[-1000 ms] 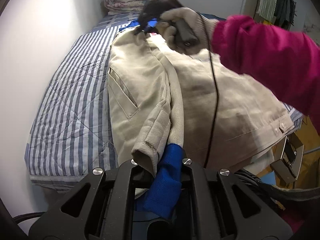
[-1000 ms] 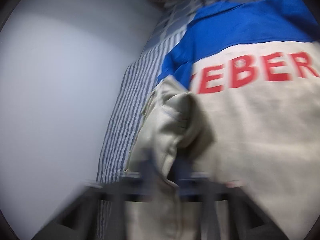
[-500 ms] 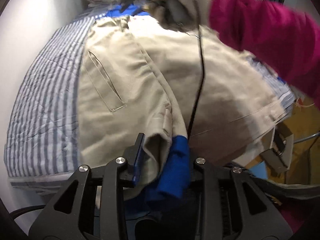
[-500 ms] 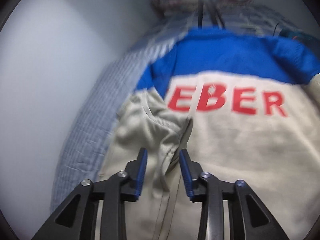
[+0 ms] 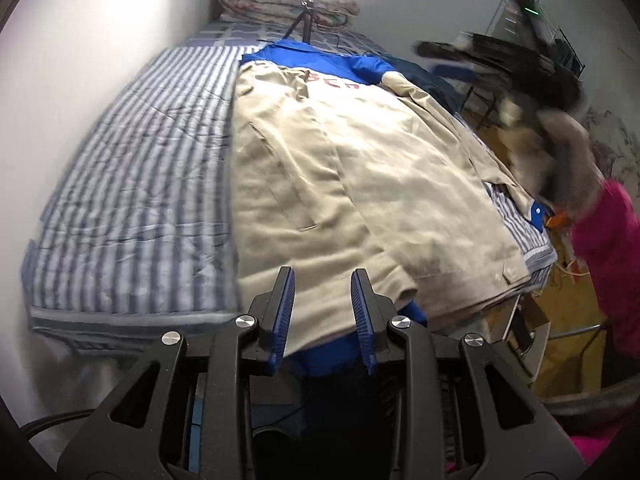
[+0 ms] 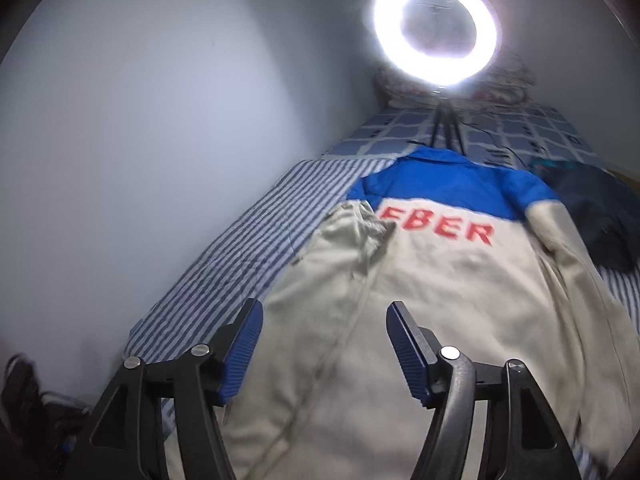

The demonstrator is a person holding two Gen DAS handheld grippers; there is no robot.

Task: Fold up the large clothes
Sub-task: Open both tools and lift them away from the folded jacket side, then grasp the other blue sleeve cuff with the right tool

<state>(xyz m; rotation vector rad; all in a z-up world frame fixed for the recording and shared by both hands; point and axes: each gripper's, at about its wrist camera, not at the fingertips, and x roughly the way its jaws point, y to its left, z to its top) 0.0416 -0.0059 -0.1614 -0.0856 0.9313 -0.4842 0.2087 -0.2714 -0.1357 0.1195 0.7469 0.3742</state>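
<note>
A beige jacket (image 5: 360, 168) with a blue yoke and red letters lies back-up on the striped bed (image 5: 132, 168). Its left side is folded over onto the back. My left gripper (image 5: 323, 284) is open and empty just above the jacket's near hem, where a blue cuff (image 5: 332, 354) shows. My right gripper (image 6: 324, 316) is open and empty, raised above the jacket (image 6: 440, 300), with the folded flap below it. In the left wrist view the right gripper is a blurred shape (image 5: 500, 60) at the far right, held by a gloved hand with a pink sleeve.
A ring light (image 6: 436, 28) on a tripod stands at the head of the bed, in front of a rolled quilt (image 5: 280, 0). A white wall (image 6: 160, 100) runs along the left. A dark garment (image 6: 600, 220) lies at the bed's right side. Boxes and clutter (image 5: 532, 336) stand beside the bed.
Both grippers have let go of the jacket's folded side and opened. The flap now lies flat on the jacket. The right gripper has lifted away to the right; the left has drawn back.
</note>
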